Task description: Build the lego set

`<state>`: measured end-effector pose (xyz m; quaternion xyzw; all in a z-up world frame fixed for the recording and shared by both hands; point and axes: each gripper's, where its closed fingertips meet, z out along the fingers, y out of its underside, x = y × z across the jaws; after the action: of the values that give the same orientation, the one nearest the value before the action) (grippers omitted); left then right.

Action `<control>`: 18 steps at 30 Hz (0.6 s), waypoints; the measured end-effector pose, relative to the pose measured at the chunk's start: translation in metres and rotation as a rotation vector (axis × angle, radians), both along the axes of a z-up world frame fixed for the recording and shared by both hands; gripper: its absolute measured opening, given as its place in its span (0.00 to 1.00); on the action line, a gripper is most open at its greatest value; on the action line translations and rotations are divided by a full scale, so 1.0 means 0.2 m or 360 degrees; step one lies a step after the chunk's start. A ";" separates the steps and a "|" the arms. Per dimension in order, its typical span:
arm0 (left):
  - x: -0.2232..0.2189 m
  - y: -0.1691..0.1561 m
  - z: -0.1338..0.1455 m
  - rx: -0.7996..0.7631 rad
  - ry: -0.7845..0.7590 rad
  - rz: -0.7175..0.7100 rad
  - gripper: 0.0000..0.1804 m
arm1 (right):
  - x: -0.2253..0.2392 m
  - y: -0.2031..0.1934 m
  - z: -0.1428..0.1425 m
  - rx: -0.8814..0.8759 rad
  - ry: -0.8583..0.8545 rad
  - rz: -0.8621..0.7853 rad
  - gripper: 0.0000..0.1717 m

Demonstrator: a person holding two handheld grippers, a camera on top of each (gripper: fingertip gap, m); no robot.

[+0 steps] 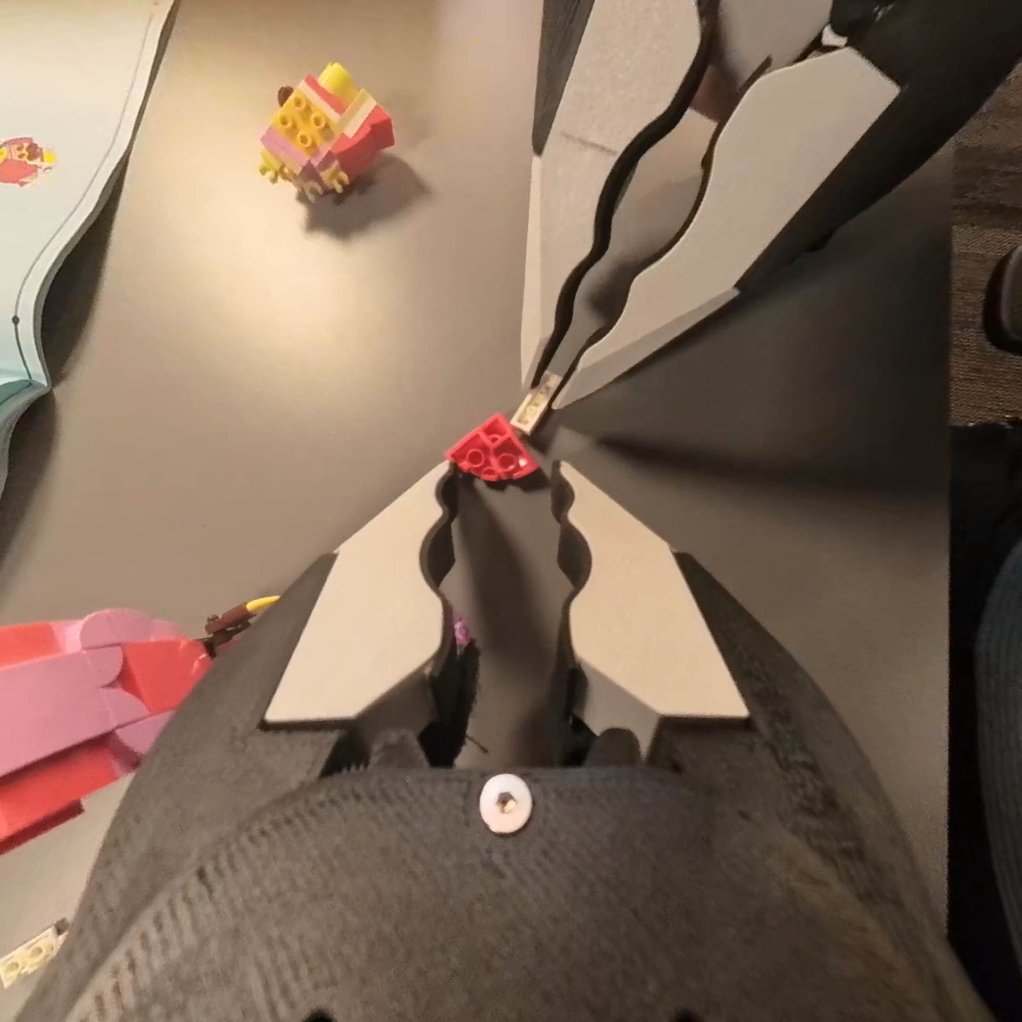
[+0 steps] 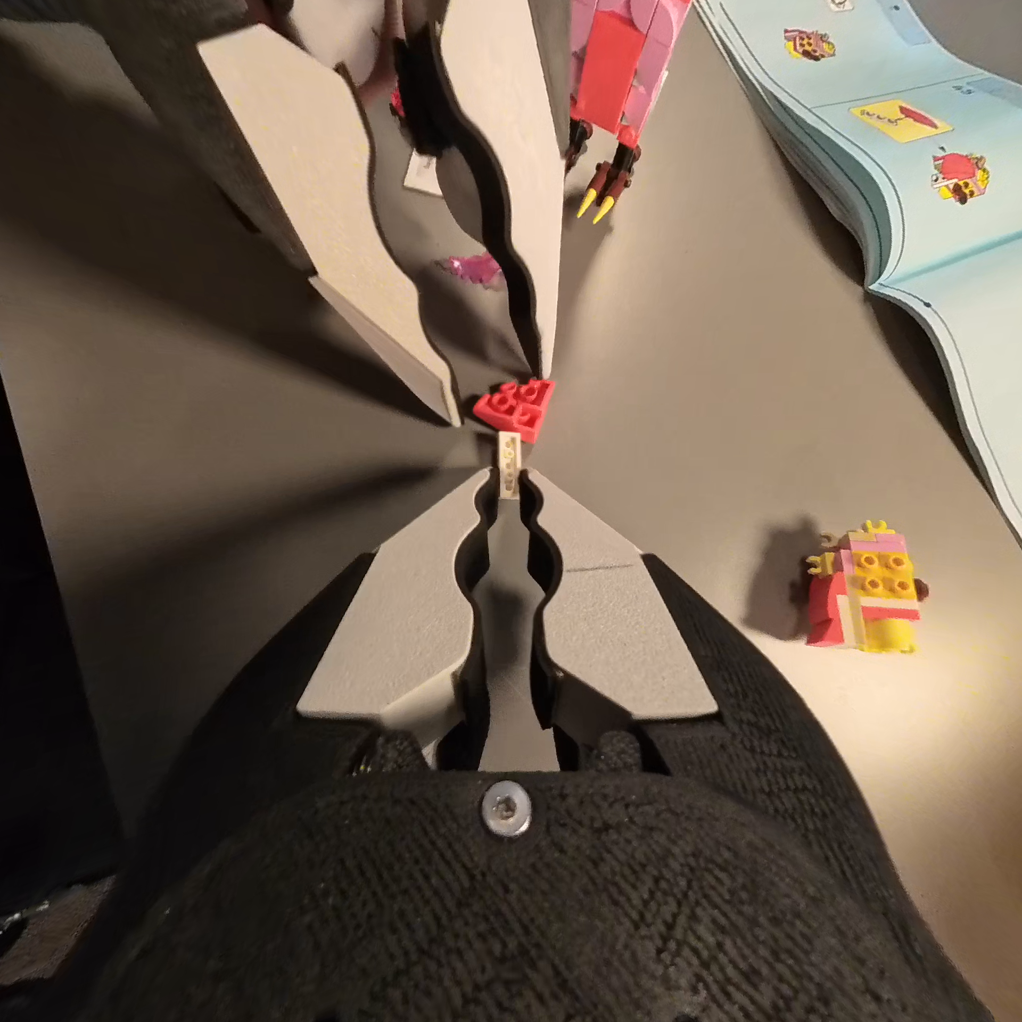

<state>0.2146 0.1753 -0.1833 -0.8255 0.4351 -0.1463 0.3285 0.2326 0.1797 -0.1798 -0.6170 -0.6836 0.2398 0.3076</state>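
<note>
Two grippers meet tip to tip over a grey table (image 1: 249,343).

Left wrist view: the left gripper (image 1: 500,470) stands with its jaws apart. A red quarter-round brick (image 1: 492,453), underside up, lies on the table just ahead of the fingertips; the left fingertip (image 1: 442,475) is at the brick's edge, the right one stands clear of it. The right gripper (image 1: 545,395) enters from above and is clamped on a thin white plate (image 1: 535,406), whose free end reaches the red brick's corner. Farther off stands a small yellow, pink and red brick model (image 1: 326,133). A larger pink and red brick build (image 1: 83,697) lies at the left edge, beside an open light-blue instruction booklet (image 1: 55,166).

Right wrist view: the right gripper (image 2: 507,475) has both pads pressed on the white plate (image 2: 509,459), held edge-on and pointing forward. Its far end is just beside the red brick (image 2: 514,409), which sits between the open fingertips of the left gripper (image 2: 498,398); whether plate and brick touch I cannot tell. The small model (image 2: 863,592) stands to the right, the booklet (image 2: 885,138) at upper right, the pink and red build (image 2: 619,83) at top.
</note>
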 end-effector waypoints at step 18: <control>0.04 0.02 0.00 0.0004 0.0010 -0.0083 0.13 | 0.01 0.03 0.03 0.0142 -0.0093 0.0079 0.03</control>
<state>0.2223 0.1786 -0.1836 -0.8138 0.4578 -0.1514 0.3243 0.2352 0.1863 -0.1742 -0.5922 -0.7174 0.1986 0.3086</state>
